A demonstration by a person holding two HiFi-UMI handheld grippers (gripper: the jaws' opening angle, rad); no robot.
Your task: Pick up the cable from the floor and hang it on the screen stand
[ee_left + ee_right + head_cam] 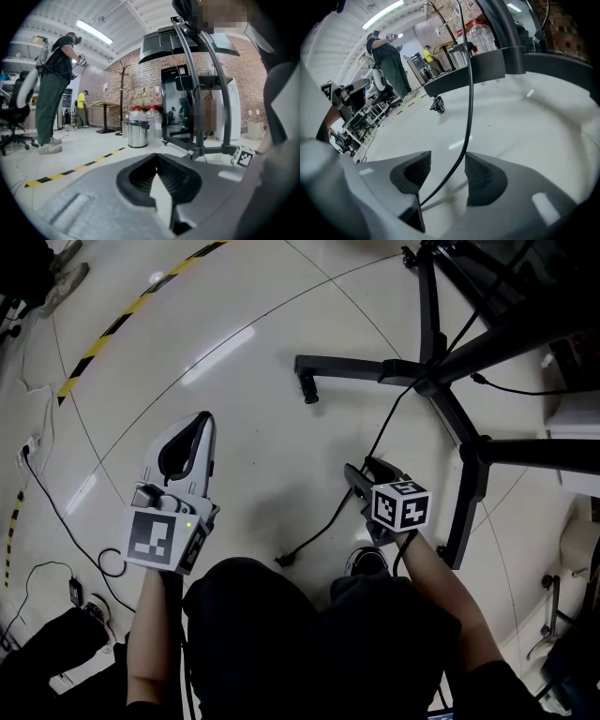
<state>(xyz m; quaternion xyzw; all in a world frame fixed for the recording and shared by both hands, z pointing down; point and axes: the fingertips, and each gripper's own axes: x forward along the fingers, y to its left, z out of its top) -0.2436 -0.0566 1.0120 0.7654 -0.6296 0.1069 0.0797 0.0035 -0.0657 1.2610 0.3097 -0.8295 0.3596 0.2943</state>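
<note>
No word, number or brand name can be read in any view. The cube (155,538) on the left gripper (202,420) and the cube (401,505) on the right gripper (367,472) bear only black-and-white square marker patterns. Yellow-and-black striped tape (131,310) crosses the upper left of the head view. Pale sheets (106,86) on the brick wall (136,70) are too small to read.

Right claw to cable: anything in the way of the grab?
Nothing visible does. The black cable runs right between the open jaws of the right claw, not yet pinched, with only floor behind it.
</note>
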